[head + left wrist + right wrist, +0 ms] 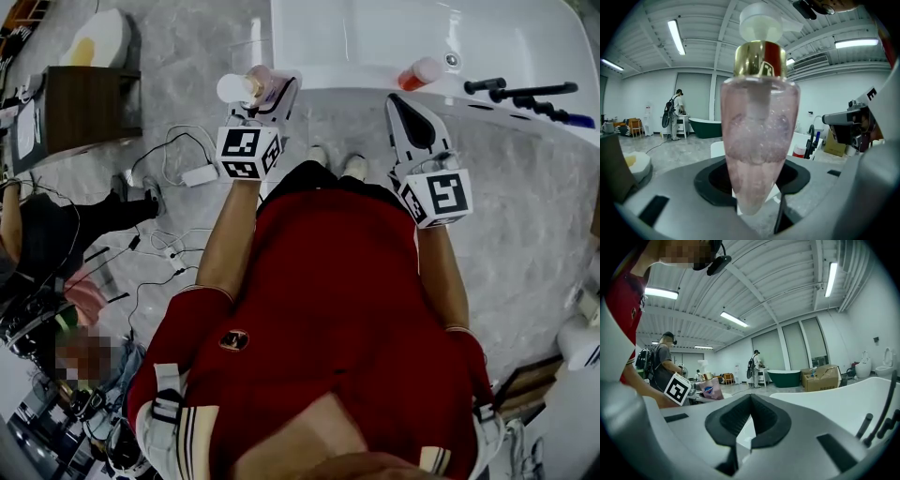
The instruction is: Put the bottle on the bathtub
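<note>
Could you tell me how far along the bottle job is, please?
Done: the left tongs grip the pink bottle. In hand: it is held near the bathtub rim, not yet resting there. Left: set it down and release. The right tongs are shut, empty.

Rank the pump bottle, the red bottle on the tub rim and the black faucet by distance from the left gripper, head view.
1. Pump bottle, clamped in the left gripper's jaws.
2. Red bottle, on the tub rim to the right.
3. Black faucet, farthest right along the rim.
</note>
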`<state>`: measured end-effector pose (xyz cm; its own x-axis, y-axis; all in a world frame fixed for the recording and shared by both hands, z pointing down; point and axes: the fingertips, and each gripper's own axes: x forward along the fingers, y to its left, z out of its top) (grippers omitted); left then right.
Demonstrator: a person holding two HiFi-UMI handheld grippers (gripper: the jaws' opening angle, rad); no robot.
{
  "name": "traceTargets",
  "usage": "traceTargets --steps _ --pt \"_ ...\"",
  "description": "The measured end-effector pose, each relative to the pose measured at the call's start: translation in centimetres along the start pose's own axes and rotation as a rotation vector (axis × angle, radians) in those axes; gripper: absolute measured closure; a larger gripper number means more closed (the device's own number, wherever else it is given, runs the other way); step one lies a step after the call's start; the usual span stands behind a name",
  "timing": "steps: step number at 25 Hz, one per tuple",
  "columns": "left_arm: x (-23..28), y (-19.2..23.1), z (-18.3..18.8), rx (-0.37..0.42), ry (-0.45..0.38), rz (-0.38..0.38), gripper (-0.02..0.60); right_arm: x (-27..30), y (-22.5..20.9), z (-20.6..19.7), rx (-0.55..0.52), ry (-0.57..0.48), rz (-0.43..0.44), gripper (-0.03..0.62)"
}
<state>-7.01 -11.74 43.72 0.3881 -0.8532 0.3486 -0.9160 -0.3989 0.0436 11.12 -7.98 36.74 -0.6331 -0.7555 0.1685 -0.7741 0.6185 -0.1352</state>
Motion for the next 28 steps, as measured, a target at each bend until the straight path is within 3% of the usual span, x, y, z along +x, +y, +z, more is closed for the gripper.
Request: traceTargets --steps 9,28 --pt "2.5 1.7 -1.2 -0.002 0.035 -0.048 0.351 2.4 -0.1 0.9 -0.011 0.049 -0.056 0.595" --pt "7.8 4.0 -6.2 -0.005 0.117 -0.107 0.351 6.0 -0.7 -2.7 0.0 0.175 -0.109 0.595"
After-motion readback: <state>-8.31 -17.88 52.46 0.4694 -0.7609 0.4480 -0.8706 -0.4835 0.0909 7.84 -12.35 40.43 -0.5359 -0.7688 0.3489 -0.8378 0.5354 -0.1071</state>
